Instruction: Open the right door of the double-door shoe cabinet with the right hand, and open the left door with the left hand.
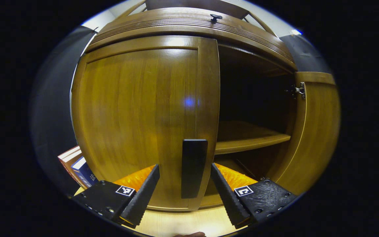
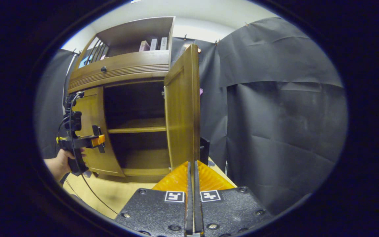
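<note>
In the left gripper view, the left tool (image 1: 185, 179) sits nearest, its two fingers spread wide apart with the flat dark rectangular handle (image 1: 194, 168) between them and untouched by either, so it is released. That handle hangs on the inner edge of the glossy brown wooden left door (image 1: 137, 115) of the double-door shoe cabinet (image 1: 189, 26), and the door is closed. At about three o'clock from it the cabinet's right half stands open, showing a dark interior with a wooden shelf (image 1: 252, 140) across the middle. The brown wooden right door (image 1: 317, 131) is swung out at the far three o'clock side, a metal hinge (image 1: 299, 89) at its top inner corner. A few books (image 1: 77, 164) stand at about eight o'clock, beside the cabinet on the pale wooden tabletop (image 1: 183, 222).

In the right gripper view, the right tool (image 2: 192, 184) shows its fingers drawn tight together, clenched, and they appear to meet at the thin free edge of the right door (image 2: 181, 108); whether they pinch it, I cannot tell. The door stands swung well out, edge-on, rising toward twelve o'clock, with its own dark handle (image 2: 204, 149) just beyond. At nine o'clock a hand (image 2: 61, 163) holds the left tool (image 2: 94, 140) up against the closed left door (image 2: 94, 131). Small boxes (image 2: 153, 44) sit on the open top shelf.
</note>
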Demonstrator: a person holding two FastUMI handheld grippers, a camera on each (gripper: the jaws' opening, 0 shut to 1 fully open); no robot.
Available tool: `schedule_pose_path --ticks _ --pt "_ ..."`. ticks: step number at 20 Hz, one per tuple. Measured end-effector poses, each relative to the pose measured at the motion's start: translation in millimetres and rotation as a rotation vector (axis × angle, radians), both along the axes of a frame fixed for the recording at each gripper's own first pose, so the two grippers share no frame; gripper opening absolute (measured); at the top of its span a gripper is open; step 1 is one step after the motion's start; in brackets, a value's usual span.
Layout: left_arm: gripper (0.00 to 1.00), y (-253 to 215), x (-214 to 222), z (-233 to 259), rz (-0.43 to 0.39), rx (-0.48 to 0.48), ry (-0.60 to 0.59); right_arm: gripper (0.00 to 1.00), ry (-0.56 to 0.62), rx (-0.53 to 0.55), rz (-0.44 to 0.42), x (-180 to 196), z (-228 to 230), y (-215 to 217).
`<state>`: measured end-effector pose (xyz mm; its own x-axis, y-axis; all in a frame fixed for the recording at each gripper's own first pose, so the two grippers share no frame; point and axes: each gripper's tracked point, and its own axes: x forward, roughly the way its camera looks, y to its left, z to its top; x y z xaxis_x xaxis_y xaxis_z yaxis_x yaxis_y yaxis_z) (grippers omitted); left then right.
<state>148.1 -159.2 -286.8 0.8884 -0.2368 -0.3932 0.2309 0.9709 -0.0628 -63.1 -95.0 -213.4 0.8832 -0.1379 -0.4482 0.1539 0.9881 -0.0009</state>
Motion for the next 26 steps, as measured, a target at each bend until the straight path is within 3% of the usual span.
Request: schedule_pose_path --ticks 1,2,5,7,8,10,12,15,16,18,26 --pt "0.94 -2.0 2.3 -2.8 -0.002 -0.002 0.002 0.06 -0.006 0.001 0.003 0.8 1.7 2.6" --pt "0.82 -3.0 4.8 -3.8 -0.001 -0.003 -0.002 0.08 -0.011 0.003 0.009 1.4 3.9 6.9" --pt "0.81 -2.5 13.4 -6.9 0.004 -0.003 -0.016 0.17 -0.018 0.006 0.033 3.0 7.8 18.1" --pt "0.87 -4.2 12.4 -5.2 0.001 -0.006 -0.039 0.25 -0.019 0.003 0.047 4.1 8.6 23.4" --pt "0.71 -4.5 11.5 -4.6 -0.006 -0.004 -0.043 0.31 -0.018 0.001 0.050 4.8 7.8 24.6" --pt "0.62 -11.4 10.7 -4.3 -0.035 -0.020 -0.048 0.42 -0.018 -0.003 0.058 6.9 6.9 27.4" --pt "0.53 -11.7 9.5 -3.4 -0.038 -0.017 -0.052 0.47 -0.025 -0.006 0.072 8.2 8.4 33.0" --pt "0.32 -8.6 9.4 -4.2 -0.041 0.002 -0.060 0.48 -0.025 -0.008 0.087 9.0 7.6 37.6" --pt "0.31 -7.6 8.7 -3.1 -0.035 0.000 -0.060 0.53 -0.024 -0.007 0.092 10.8 7.2 39.8" --pt "0.25 -7.6 9.1 -5.2 -0.040 0.001 -0.054 0.53 -0.024 -0.010 0.101 13.0 7.4 41.6" --pt "0.25 1.4 -20.5 1.4 -0.065 0.002 -0.026 0.56 -0.031 0.000 0.161 14.7 -0.1 47.7"
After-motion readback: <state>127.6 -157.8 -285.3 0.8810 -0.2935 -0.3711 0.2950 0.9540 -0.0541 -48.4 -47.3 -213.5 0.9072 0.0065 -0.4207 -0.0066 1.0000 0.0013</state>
